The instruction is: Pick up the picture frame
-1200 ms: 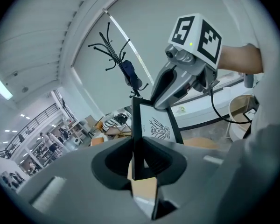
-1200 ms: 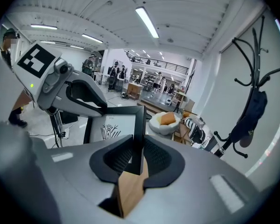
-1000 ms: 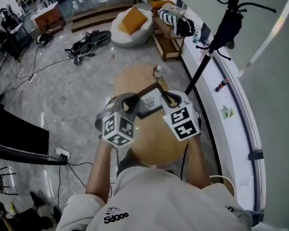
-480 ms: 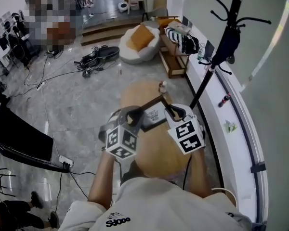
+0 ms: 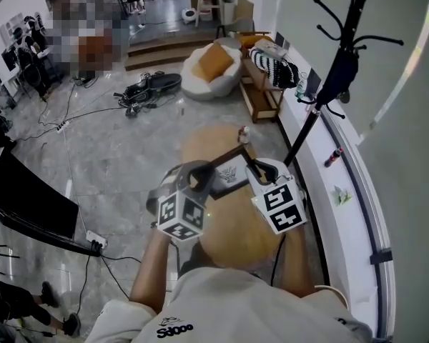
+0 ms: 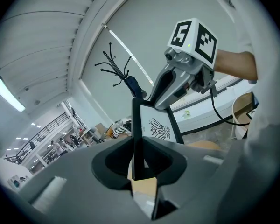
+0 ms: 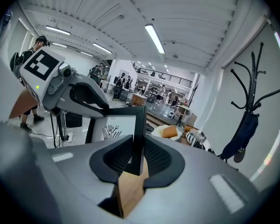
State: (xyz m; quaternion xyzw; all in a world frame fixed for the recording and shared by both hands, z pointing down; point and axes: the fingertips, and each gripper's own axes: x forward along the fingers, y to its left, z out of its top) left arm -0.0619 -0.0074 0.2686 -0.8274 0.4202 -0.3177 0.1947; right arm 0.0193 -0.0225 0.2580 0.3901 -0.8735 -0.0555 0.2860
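Both left tongs [image 5: 202,177] and right tongs [image 5: 255,168] clamp the frame [image 5: 229,171] by opposite edges, above the table [image 5: 236,227]; you seem mid-lift, so raise both evenly.

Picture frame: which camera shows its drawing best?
The left gripper view: the picture frame is near, its black drawing plain to see. The right gripper view shows the drawing partly cut off. The head view shows it tiny.

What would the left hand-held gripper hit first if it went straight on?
The picture frame clamped in the left hand-held gripper; past that, probably the right hand-held gripper on its far edge, though depth is unclear.
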